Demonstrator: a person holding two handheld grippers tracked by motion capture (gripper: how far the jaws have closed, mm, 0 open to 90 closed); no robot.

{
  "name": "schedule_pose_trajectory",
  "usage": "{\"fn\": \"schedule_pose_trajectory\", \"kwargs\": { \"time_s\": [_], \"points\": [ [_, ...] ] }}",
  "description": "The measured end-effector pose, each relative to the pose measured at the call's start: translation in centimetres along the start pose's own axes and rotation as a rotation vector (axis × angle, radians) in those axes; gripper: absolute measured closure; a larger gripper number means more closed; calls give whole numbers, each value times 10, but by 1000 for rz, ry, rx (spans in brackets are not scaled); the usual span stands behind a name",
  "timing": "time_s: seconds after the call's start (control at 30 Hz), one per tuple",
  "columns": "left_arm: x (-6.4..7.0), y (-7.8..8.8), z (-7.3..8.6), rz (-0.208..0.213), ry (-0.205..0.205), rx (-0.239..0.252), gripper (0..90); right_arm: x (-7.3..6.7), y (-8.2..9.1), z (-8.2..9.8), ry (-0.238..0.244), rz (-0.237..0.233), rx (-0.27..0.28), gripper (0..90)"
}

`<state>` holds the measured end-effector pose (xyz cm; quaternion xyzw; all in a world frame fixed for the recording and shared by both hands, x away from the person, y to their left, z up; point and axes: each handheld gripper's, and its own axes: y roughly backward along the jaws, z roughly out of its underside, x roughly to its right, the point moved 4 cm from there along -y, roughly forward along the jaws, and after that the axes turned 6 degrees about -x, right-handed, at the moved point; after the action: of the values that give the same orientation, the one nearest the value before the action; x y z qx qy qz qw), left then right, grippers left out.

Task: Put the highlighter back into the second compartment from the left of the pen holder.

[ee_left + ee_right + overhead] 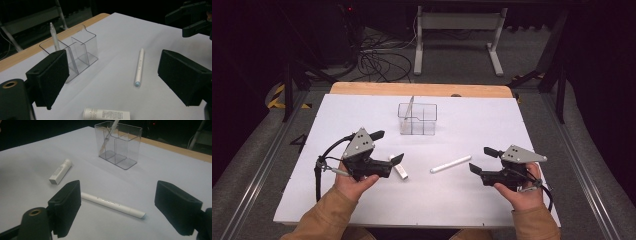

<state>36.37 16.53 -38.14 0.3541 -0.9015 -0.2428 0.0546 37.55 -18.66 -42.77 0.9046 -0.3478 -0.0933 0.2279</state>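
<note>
White pen (113, 204) lies flat between organizer (417, 119) and right tool (482, 160), crosswise just ahead of its released, empty jaws.

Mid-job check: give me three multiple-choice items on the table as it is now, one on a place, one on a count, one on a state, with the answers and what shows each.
1. Where does the long white pen lie?
A. On the table between the two grippers
B. Inside the clear organizer
C. On the floor

2. How many pens stand in the clear organizer?
A. None
B. One
C. Three

3. How do the jaws of the right gripper stand?
A. Shut on the pen
B. Shut on the small white tube
C. Open, holding nothing

Answers:
1 A: it lies flat on the white table, with the left gripper to one side and the right gripper to the other.
2 B: a single pen in the organizer leans in one compartment.
3 C: the jaws are wide apart, the pen lying untouched ahead of them; the small white tube lies near the left gripper.
</note>
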Motion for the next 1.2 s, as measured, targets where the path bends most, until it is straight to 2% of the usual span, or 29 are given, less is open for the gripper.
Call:
{"fn": "schedule_pose_trajectory", "kwargs": {
  "time_s": [0.23,0.53,0.83,1.07,1.2],
  "points": [
    [4,-19,-6,38,-14,-56,126,2,4,0,0,2,-5,240],
    [9,-49,-11,87,-5,-142,151,4,5,0,-10,4,-12,247],
    [14,-76,-16,116,-17,-173,180,7,6,3,-7,12,-30,256],
    [23,-97,-20,125,-68,-209,208,9,8,3,-11,14,-31,260],
    [27,-105,-22,130,-73,-219,210,9,9,4,-11,16,-30,260]
  ]
}}
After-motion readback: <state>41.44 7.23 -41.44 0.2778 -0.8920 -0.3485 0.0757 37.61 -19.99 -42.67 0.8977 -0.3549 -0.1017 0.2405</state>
